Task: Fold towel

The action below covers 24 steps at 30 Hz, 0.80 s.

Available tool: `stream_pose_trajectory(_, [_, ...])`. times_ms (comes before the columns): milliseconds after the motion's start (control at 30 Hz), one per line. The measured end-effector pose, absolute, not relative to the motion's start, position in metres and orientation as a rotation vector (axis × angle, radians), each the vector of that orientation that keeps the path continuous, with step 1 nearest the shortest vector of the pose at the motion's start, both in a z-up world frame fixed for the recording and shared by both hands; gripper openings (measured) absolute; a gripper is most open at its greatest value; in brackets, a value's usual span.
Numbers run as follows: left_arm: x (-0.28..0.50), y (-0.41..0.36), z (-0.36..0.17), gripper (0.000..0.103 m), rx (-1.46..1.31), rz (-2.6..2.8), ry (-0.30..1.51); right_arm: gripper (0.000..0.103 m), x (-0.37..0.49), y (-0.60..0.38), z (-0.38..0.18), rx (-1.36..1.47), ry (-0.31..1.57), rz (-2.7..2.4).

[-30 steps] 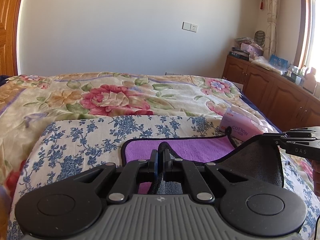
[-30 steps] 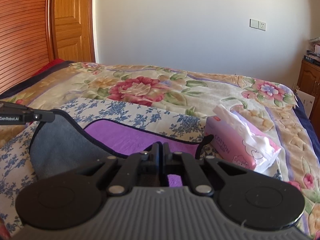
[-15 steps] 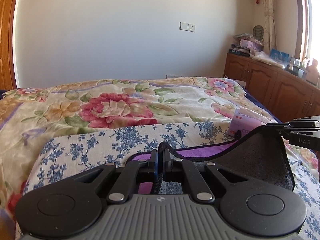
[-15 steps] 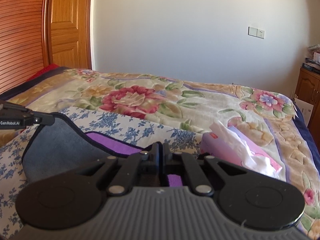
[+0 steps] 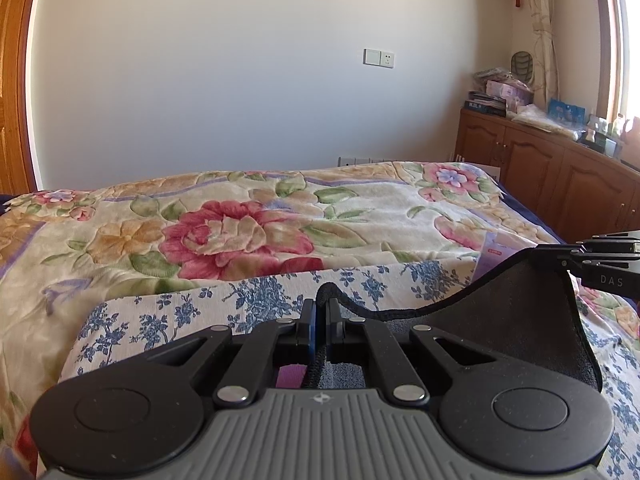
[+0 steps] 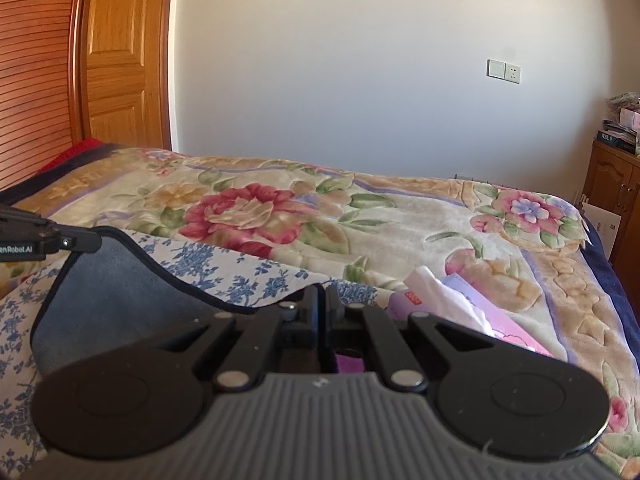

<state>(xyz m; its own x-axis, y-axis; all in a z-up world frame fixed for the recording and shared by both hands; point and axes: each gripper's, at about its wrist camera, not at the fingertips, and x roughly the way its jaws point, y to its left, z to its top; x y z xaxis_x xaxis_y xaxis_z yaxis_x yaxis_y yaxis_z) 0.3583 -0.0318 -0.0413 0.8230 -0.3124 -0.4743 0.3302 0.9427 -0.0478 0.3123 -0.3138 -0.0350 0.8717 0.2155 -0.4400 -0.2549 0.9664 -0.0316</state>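
In the right wrist view, white letters reading "enRobot.AI" are showing on the left gripper [image 6: 86, 239], which is reaching in level from the left edge. Its tips are pinching one corner of the towel [image 6: 116, 284] and holding it up above the bed [image 6: 420, 220]. The towel is gray with a dark edge on this side and is hanging in a curve between the two tools, over a blue flower cloth [image 6: 256, 276] that is lying on the bed. The right gripper [image 6: 321, 304] is pointing forward and its jaws are squeezing together on the other corner of the towel. A bit of purple is peeking out under them. Just to the right a pink tissue pack [image 6: 476, 320] is lying on the bed with white tissue sticking out of its top (the red label on it is too small to read). In the left wrist view, the left gripper [image 5: 320, 316] is pointing forward too, and its jaws are pressing tight on the thick dark edge of the towel [image 5: 520, 312], with a purple bit below. At the far right the right gripper [image 5: 576, 254] is coming in level with "DAS" written on it, and it is nipping the raised corner.
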Motion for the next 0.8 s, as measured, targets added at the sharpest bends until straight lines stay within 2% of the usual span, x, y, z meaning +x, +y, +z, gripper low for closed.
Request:
stream_pose_trajectory(267, [0.375,-0.034,-0.047,0.005,0.04,-0.326,0.487,0.004,0.328,-0.317,-0.045,-0.103,0.462,0.227])
stream_pose_trajectory(800, [0.401,-0.032,-0.093,0.005,0.051,-0.296,0.56,0.004,0.346,-0.322,-0.084,-0.116,0.552,0.201])
